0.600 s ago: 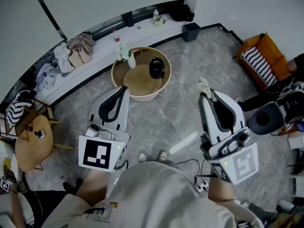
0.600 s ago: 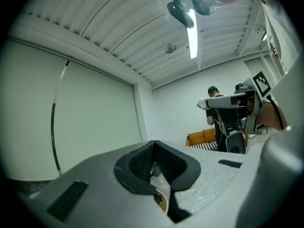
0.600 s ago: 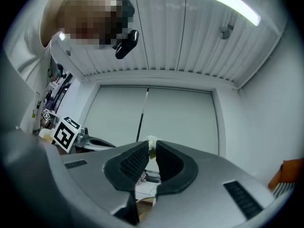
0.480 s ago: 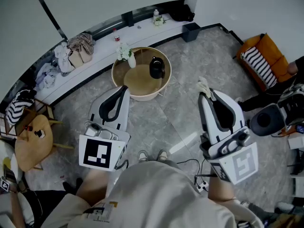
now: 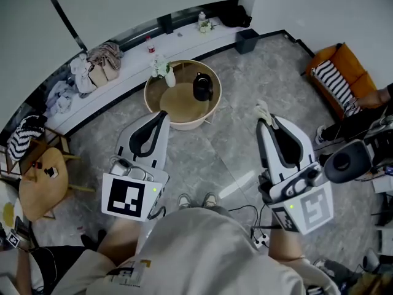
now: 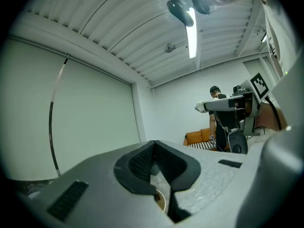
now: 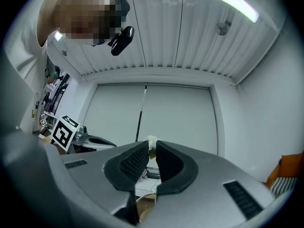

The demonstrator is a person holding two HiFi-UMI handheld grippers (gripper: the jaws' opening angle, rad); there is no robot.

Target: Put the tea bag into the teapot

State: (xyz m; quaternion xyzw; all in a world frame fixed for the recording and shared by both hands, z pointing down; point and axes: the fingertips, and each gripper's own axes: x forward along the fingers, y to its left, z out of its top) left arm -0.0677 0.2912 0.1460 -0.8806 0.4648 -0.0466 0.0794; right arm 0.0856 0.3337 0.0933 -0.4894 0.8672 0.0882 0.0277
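Tea bag (image 5: pixel 263 111) | pinched by right gripper (image 5: pixel 265 121) | left gripper (image 5: pixel 161 116) clenched, empty | step: carrying | next: swing toward teapot (image 5: pixel 202 88), ten o'clock

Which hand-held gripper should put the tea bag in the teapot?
Right. The right hand-held gripper pinches the tea bag at its tip; the left hand-held gripper is shut, empty. The teapot sits ahead of both.

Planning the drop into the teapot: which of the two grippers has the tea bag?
The right gripper: the pale tea bag is pinched at its jaw tips. The left gripper has its jaws together on nothing.
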